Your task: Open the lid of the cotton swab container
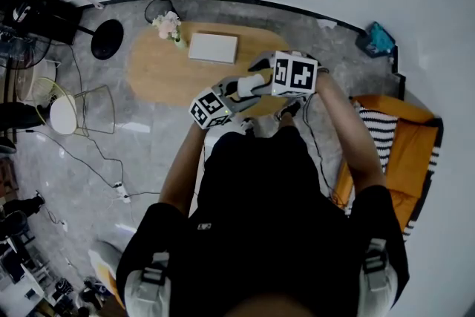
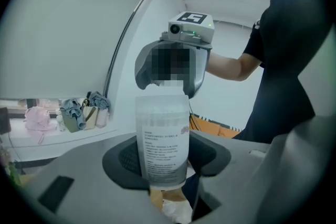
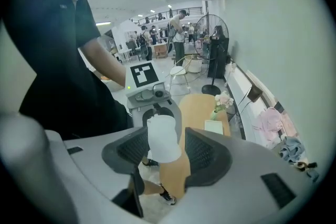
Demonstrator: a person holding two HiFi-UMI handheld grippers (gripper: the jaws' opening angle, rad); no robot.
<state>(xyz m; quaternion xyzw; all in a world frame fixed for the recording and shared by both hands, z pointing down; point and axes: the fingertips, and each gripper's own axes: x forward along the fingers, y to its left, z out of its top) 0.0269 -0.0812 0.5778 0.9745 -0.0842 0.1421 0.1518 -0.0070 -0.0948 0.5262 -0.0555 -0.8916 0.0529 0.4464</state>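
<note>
Grey stone floor (image 1: 148, 152) and an oval wooden table (image 1: 156, 78) lie below the person's hands, which are held in front of the chest.

On the left gripper (image 2: 167, 168) the dark ribbed pads (image 2: 125, 162) press on both sides of the cotton swab container (image 2: 163, 139). It is a translucent cylinder with a printed label, gripped near one end and standing out along the jaws.

Its other end reaches in between the jaws of the right gripper (image 3: 166, 150), which faces the left one head on. Those jaws stand wide apart around the white end of the container. That end sits just beside the pad on that view's left, and whether it touches cannot be told. A sliver of table shows between it and the other pad.

The container is thus up in the air between the two grippers. In the head view it is over the near edge of the table. Whether the lid is seated or loosened cannot be told.

On the table stand a small vase of pale flowers (image 1: 169, 26) and a flat white rectangular item (image 1: 213, 47). An orange seat (image 1: 404, 152) with a striped cloth is at the person's right.
</note>
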